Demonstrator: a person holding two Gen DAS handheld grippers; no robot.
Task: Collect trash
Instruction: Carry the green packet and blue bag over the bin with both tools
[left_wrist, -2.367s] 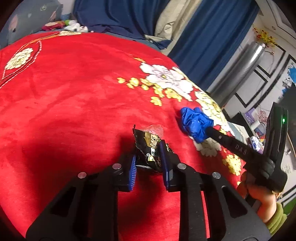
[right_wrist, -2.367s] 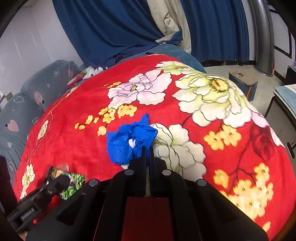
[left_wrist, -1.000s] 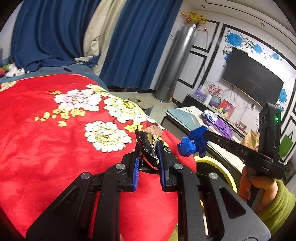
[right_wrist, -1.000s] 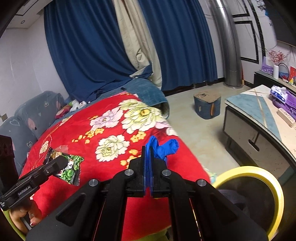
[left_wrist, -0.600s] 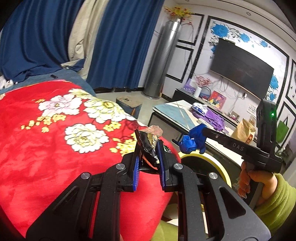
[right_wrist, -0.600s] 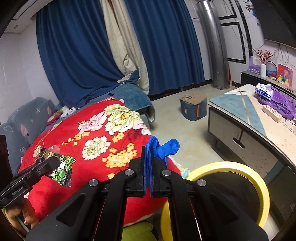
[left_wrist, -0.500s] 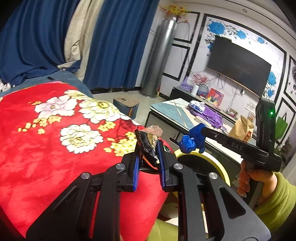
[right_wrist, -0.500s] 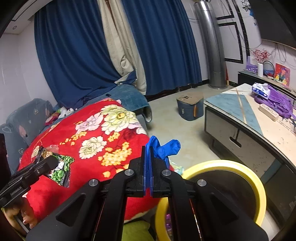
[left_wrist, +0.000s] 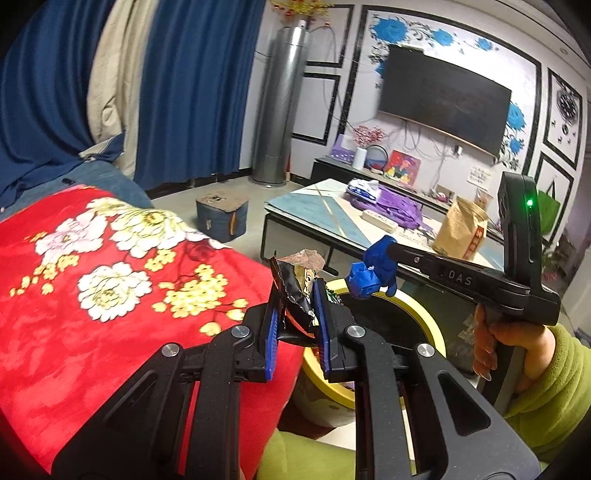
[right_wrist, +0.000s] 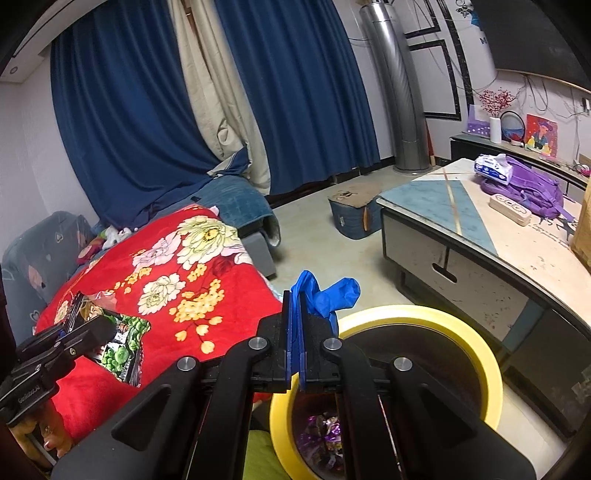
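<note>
My left gripper (left_wrist: 295, 291) is shut on a crumpled dark snack wrapper (left_wrist: 295, 284), held in the air at the edge of the red floral blanket (left_wrist: 92, 295). In the right wrist view that wrapper (right_wrist: 118, 350) shows green peas on its print. My right gripper (right_wrist: 294, 306) is shut on a blue glove (right_wrist: 328, 295), which hangs over the near rim of a yellow-rimmed trash bin (right_wrist: 424, 314). From the left wrist view the glove (left_wrist: 369, 275) and the right gripper (left_wrist: 384, 254) sit just above the bin's rim (left_wrist: 424, 314). Wrappers lie inside the bin.
A low coffee table (right_wrist: 480, 236) with a purple bag (right_wrist: 524, 184) stands right of the bin. A blue box (right_wrist: 351, 214) sits on the floor behind. Blue curtains (right_wrist: 147, 110) and a silver column unit (left_wrist: 280, 107) line the far wall. A green sleeve (left_wrist: 546, 373) is at lower right.
Both grippers have swung from over the blanket toward the yellow bin, each still holding its piece of trash. The bin now fills more of both views.
</note>
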